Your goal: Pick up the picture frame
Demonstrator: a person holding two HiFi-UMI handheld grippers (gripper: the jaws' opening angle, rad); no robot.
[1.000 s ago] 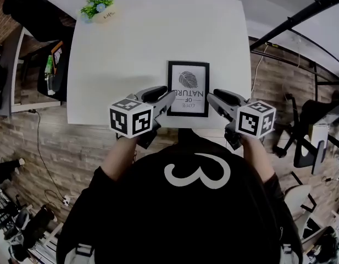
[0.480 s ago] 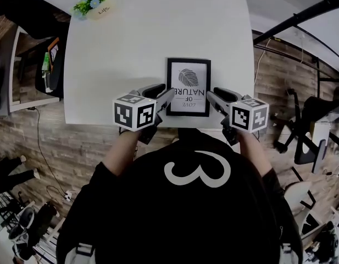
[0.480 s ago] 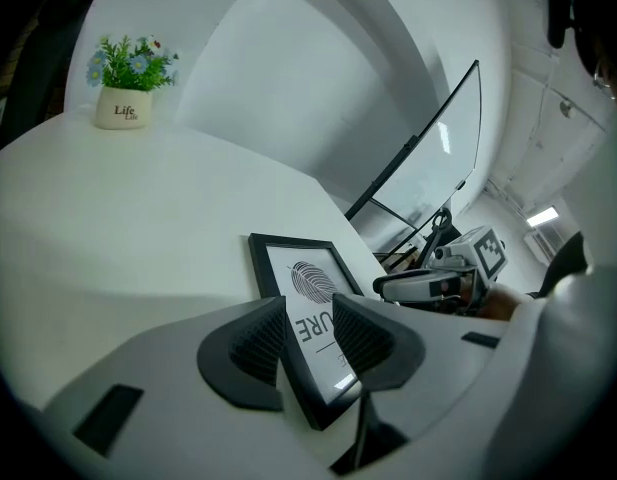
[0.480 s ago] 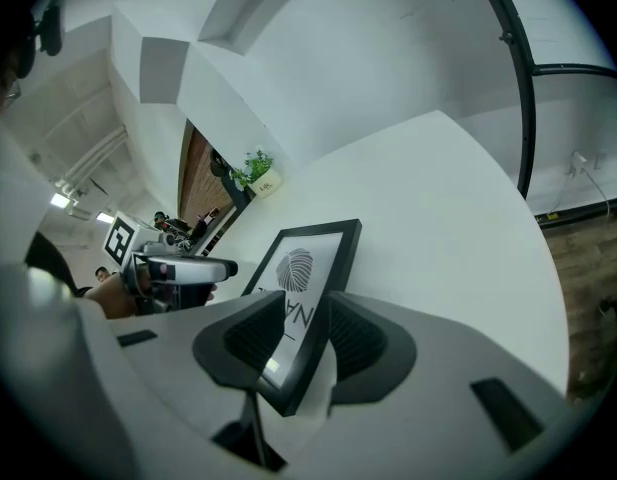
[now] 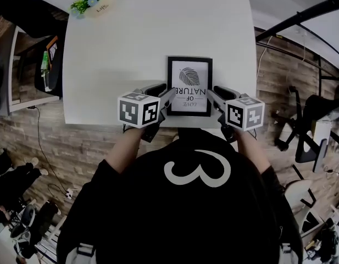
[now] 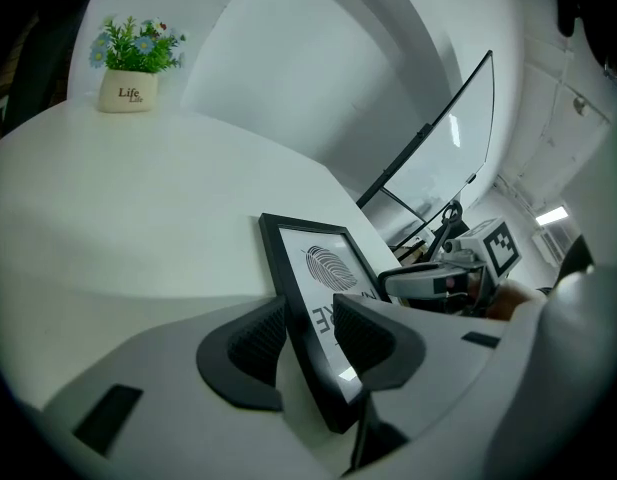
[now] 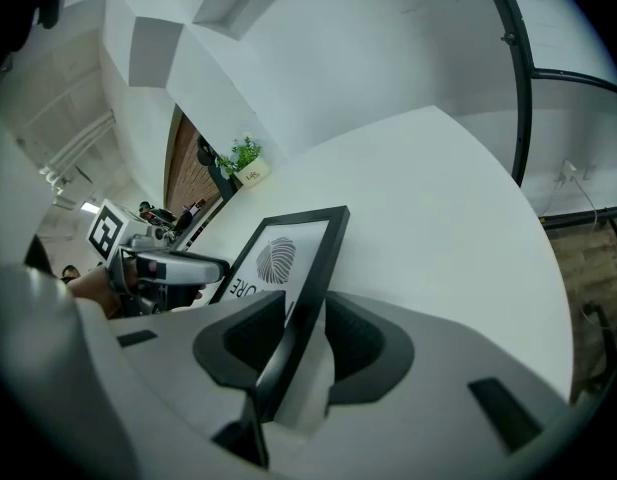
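Picture frame (image 5: 189,86) lies flat near the white table's (image 5: 131,48) front edge, left gripper (image 6: 308,313) jaws have just been opening wide, right gripper (image 7: 303,308) jaws apart, each straddling one frame side unclamped; uneven closing likely skews or drops it.

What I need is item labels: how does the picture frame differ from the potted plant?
The picture frame lies flat; the potted plant stands upright. The picture frame is near the front edge, the potted plant at the far left corner. The picture frame is black-rimmed; the potted plant's pot is white. Both sit on the table.
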